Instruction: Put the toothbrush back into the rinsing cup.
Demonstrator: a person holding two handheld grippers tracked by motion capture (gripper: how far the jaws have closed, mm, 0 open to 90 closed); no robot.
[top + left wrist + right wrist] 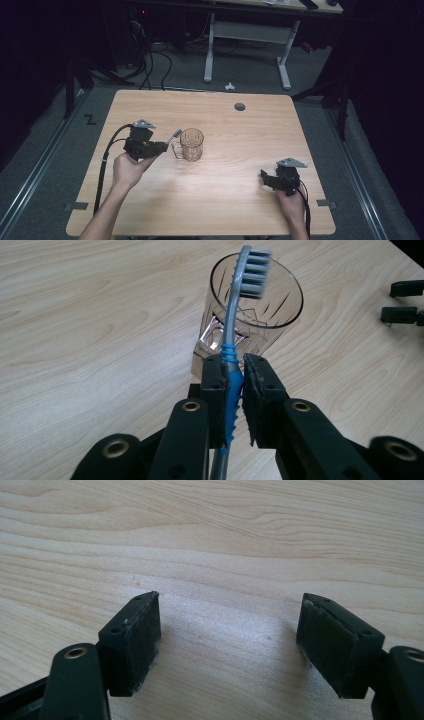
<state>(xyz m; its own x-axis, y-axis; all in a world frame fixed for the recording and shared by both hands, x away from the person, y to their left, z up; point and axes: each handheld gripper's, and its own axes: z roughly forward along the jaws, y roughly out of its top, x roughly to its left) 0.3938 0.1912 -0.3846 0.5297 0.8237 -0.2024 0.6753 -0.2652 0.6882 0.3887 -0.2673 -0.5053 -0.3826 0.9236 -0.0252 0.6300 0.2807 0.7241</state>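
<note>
a pale wooden table [250,145] stood in a dim room, with a second desk's white legs and some cables on the grey floor beyond its far edge.

the left gripper [233,382] had its jaws clamped tight on the blue ribbed handle of a toothbrush [235,335], with no gap showing on either side of it. the brush's long axis ran straight out along the jaws, head [255,274] leading and bristles facing the camera. in the left gripper view the head sat over the far rim of a clear faceted glass [272,322], which stood upright on the table just past the jaw tips. in the high view the toothbrush [174,136] pointed to the right and slightly up, its head just short of the glass [192,145], whose open mouth lay immediately to the right of the left gripper [162,146].

that seemed to be the relation the next move turned on: the brush was lying nearly level, while the glass opened upward, so it would probably have to be tipped toward vertical above the rim before going in.

the right gripper [264,178] rested well apart, near the table's right front corner, its jaws spread wide with nothing between them. the left hand [129,167] was by far the nearer to the glass.
</note>
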